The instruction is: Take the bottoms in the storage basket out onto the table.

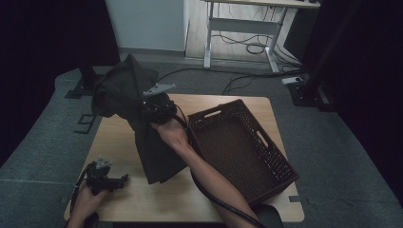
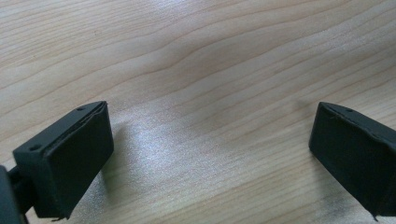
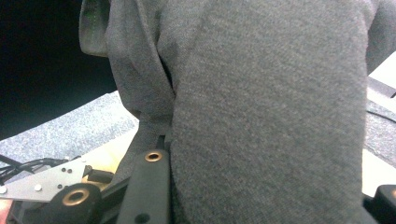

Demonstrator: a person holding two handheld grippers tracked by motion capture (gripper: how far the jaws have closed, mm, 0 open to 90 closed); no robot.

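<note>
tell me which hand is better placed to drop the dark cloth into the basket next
Right. The right gripper is shut on the dark cloth, holding it up just left of the wicker basket. The left gripper rests open near the table's front left corner, nothing between its jaws, far from the basket.

cloth (image 1: 152,142): hanging over table (image 1: 119,137) middle, hem on top | basket (image 1: 240,147): right half, beside cloth | left gripper (image 1: 124,179): near-left corner
</note>
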